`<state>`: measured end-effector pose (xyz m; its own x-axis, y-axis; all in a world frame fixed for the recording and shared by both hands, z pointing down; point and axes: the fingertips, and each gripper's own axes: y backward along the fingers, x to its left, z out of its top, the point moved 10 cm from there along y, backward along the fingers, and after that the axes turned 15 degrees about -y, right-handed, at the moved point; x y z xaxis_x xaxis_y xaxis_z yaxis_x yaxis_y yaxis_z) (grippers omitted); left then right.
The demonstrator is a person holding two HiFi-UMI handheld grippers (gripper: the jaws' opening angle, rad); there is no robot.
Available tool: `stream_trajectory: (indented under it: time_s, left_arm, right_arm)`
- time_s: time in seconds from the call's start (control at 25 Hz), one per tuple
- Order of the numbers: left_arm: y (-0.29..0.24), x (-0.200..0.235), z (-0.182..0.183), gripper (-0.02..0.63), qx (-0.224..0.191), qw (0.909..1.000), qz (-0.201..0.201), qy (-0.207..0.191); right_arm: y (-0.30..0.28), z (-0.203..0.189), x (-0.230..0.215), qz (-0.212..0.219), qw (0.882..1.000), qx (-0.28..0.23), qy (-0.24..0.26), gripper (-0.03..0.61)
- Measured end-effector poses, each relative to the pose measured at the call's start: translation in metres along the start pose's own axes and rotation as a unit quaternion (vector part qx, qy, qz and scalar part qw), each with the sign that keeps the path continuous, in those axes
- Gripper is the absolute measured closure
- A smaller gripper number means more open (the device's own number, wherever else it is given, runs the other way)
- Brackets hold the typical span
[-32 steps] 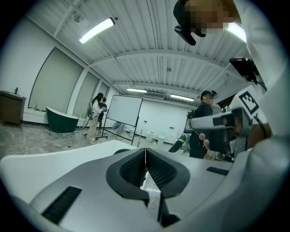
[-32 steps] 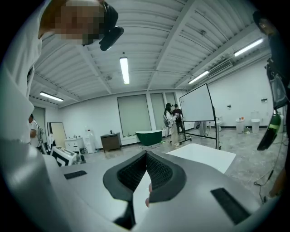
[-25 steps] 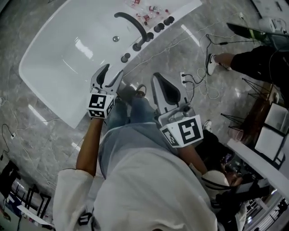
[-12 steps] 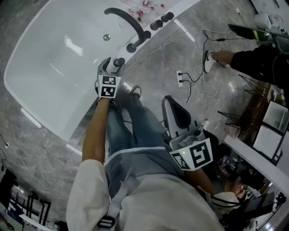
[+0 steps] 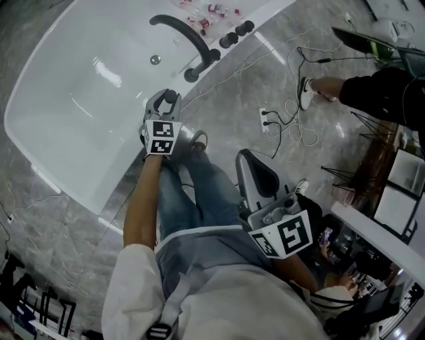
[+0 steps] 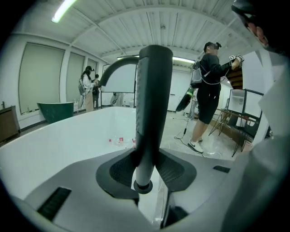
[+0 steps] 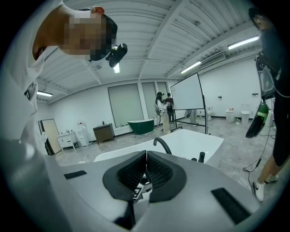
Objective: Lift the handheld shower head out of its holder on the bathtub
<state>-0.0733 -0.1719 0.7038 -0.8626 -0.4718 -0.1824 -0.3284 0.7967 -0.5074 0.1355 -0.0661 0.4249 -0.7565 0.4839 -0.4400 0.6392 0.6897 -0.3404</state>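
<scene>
The dark handheld shower head (image 6: 154,99) stands upright in its holder on the rim of the white bathtub (image 5: 66,99). My left gripper (image 5: 163,101) is at the rim with the shower head (image 5: 172,97) between its jaws. In the left gripper view the jaws (image 6: 147,159) are closing, and both dark pads (image 6: 121,168) lie against the lower handle. My right gripper (image 5: 249,159) hangs over the floor beside the person's leg, away from the tub. Its pads meet with nothing between them in the right gripper view (image 7: 146,158).
A black curved spout (image 5: 179,33) and black knobs (image 5: 229,38) stand further along the rim, with small bottles (image 5: 206,13) beyond. A power strip and cables (image 5: 265,119) lie on the marble floor. Another person's shoe (image 5: 309,89) is at upper right; a person (image 6: 208,90) stands nearby.
My left gripper has gone forward to the tub rim and its jaws have come in round the shower head. My right gripper has sunk and drawn back toward the person's side.
</scene>
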Motion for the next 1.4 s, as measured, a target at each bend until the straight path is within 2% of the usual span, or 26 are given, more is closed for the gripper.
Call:
stream_trajectory:
  time_s: [0.24,0.36,0.52,0.64,0.72,0.84,0.92,1.0,1.12,1.24,1.4]
  left_arm:
    - [0.081,0.005,0.067,0.465,-0.082,0.9962,0.03,-0.008]
    - [0.138,0.005,0.118,0.465,-0.132,0.9901,0.043,-0.019]
    - [0.201,0.016,0.195,0.465,-0.19,0.9807,0.035,-0.027]
    - [0.235,0.032,0.241,0.465,-0.204,0.9787,0.024,-0.012]
    - [0.261,0.042,0.27,0.465,-0.211,0.9773,0.013,-0.018]
    - [0.301,0.06,0.313,0.465,-0.212,0.9755,-0.015,-0.058]
    - [0.324,0.073,0.338,0.465,-0.221,0.9712,-0.029,-0.084]
    - [0.352,0.081,0.355,0.465,-0.243,0.9655,-0.033,-0.088]
    - [0.401,0.08,0.36,0.465,-0.267,0.9589,-0.024,-0.094]
    - [0.435,0.073,0.361,0.465,-0.257,0.961,-0.02,-0.101]
    - [0.451,0.058,0.389,0.465,-0.227,0.9696,-0.031,-0.087]
  right_arm:
    - [0.011,0.024,0.005,0.005,1.0,-0.017,0.001,0.561]
    - [0.01,0.035,0.01,0.019,0.999,-0.026,0.001,0.561]
    - [0.008,0.055,0.028,0.048,0.998,-0.044,-0.002,0.561]
    - [0.009,0.075,0.048,0.071,0.996,-0.055,0.004,0.561]
    - [0.015,0.089,0.063,0.086,0.994,-0.066,0.011,0.561]
    - [0.024,0.109,0.083,0.102,0.991,-0.084,0.015,0.561]
    - [0.026,0.119,0.094,0.108,0.989,-0.096,0.014,0.561]
    - [0.03,0.124,0.11,0.115,0.987,-0.107,0.02,0.561]
    - [0.042,0.125,0.145,0.123,0.984,-0.121,0.035,0.561]
    - [0.054,0.14,0.169,0.111,0.986,-0.116,0.052,0.561]
    - [0.074,0.182,0.173,0.104,0.99,-0.083,0.056,0.561]
